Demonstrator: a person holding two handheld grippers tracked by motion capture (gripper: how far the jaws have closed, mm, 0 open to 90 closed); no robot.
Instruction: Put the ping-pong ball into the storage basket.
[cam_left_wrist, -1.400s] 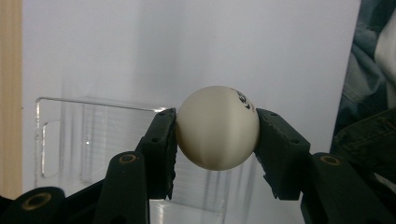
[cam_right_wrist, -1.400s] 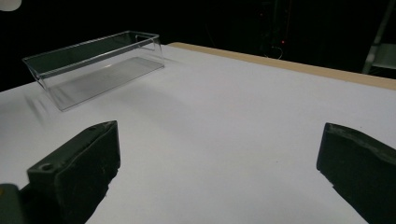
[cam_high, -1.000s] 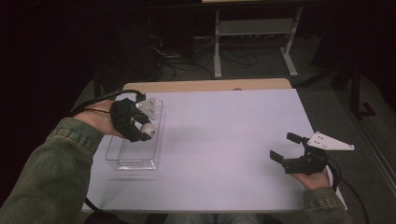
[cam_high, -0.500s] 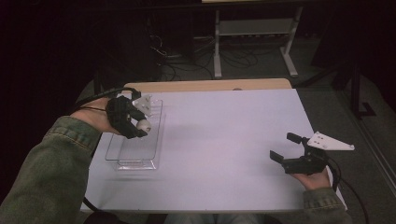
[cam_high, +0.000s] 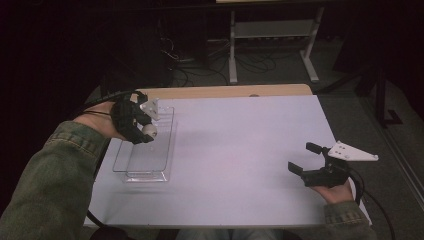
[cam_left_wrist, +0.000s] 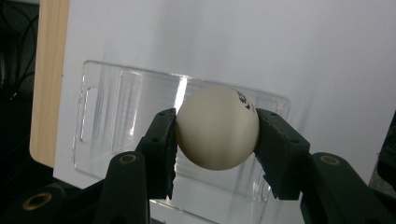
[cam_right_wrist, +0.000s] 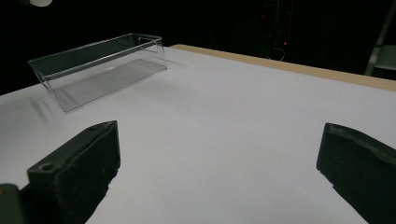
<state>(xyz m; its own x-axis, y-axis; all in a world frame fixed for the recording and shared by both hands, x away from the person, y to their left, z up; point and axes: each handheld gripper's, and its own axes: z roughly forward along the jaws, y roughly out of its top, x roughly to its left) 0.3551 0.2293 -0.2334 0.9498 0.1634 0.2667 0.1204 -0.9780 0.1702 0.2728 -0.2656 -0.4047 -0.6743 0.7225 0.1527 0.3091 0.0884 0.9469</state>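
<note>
Left claw (cam_left_wrist: 215, 135) clamps a cream-white ping-pong ball with a small printed mark (cam_left_wrist: 217, 128), one black pad pressed on each side. In the high view the ball (cam_high: 148, 130) hangs over the far half of the clear, rectangular plastic tray (cam_high: 159, 170), which sits at about 9 o'clock on the pale lavender counter (cam_high: 240, 150); the ball appears above the tray, not yet resting in it. The tray looks empty, as far as its transparent walls let me tell. Right claw (cam_high: 306, 157) rests at roughly 4 o'clock, well apart from the tray, jaws spread wide with nothing between them. Judgement: pick-up done, carry nearly done; lowering and release of the ball into the tray remain.
</note>
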